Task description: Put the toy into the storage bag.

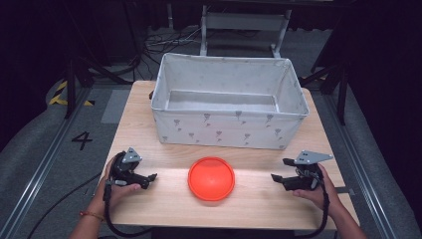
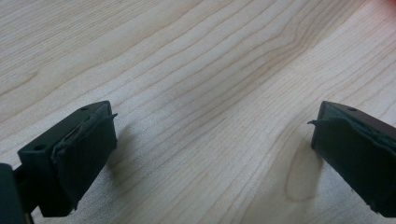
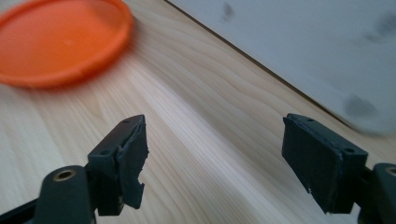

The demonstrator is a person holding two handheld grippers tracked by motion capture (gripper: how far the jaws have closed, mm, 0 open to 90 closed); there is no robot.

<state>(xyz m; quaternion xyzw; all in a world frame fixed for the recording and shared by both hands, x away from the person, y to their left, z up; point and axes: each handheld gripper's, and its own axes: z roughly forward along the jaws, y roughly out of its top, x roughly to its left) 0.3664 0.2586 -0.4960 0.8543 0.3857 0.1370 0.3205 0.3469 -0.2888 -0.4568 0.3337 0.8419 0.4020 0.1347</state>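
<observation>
An orange round disc (image 1: 211, 178) lies flat on the wooden table (image 1: 249, 199), near its front middle; it also sits at the upper left of the right gripper view (image 3: 60, 42). My left gripper (image 1: 149, 178) rests low on the table left of the disc, jaws open and pointing toward it, with bare wood between them (image 2: 210, 144). My right gripper (image 1: 279, 172) rests right of the disc, jaws open with nothing between them (image 3: 215, 163). Both are apart from the disc.
A large white fabric bin (image 1: 229, 130) with small grey prints stands open behind the disc, across the back half of the table; its wall shows in the right gripper view (image 3: 303, 46). Grey floor with rails and cables surrounds the table.
</observation>
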